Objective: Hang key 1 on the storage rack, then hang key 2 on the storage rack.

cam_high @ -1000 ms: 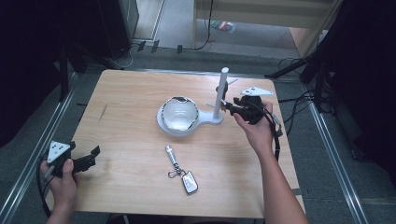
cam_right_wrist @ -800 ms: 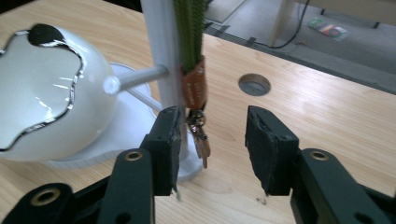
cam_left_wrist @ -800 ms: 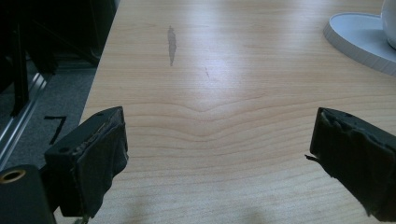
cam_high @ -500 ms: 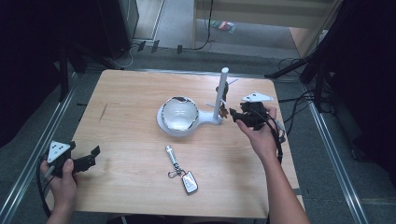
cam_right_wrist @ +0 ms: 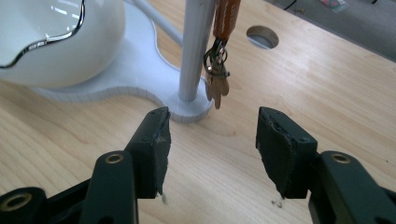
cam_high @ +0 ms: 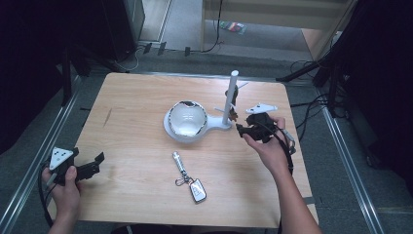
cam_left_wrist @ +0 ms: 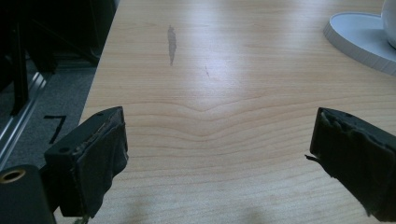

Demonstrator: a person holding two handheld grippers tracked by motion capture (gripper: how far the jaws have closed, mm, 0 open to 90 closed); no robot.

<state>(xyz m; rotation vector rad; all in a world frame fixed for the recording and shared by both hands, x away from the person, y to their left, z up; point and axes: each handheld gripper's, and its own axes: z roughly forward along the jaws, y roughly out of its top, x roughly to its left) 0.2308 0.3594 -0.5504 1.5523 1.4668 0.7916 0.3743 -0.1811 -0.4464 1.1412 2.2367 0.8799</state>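
A white stand (cam_high: 214, 127) carries a white bowl (cam_high: 186, 117) and an upright post (cam_high: 229, 97). From the post hangs a brown strap with a small key (cam_right_wrist: 217, 81), also seen as the strap (cam_high: 233, 100) in the high view. My right gripper (cam_high: 242, 126) sits just right of the post's foot, pointing at it. In the right gripper view the right gripper (cam_right_wrist: 213, 116) is open; its jaws have just been opening and nothing is between them. A car key fob on a ring (cam_high: 191, 183) lies near the front edge. My left gripper (cam_high: 97, 164) rests at the table's front left corner, wide open and empty (cam_left_wrist: 215, 140).
The wooden table (cam_high: 136, 107) has a round cable hole (cam_right_wrist: 262, 37) beyond the post. A metal rail (cam_high: 29, 161) runs along the table's left side, and cables lie on the floor to the right. The stand's base (cam_left_wrist: 359, 37) lies far ahead of the left gripper.
The right gripper has drawn back from the post's hook toward the near side and sunk a little, with its jaws wider apart. The left gripper has stayed put.
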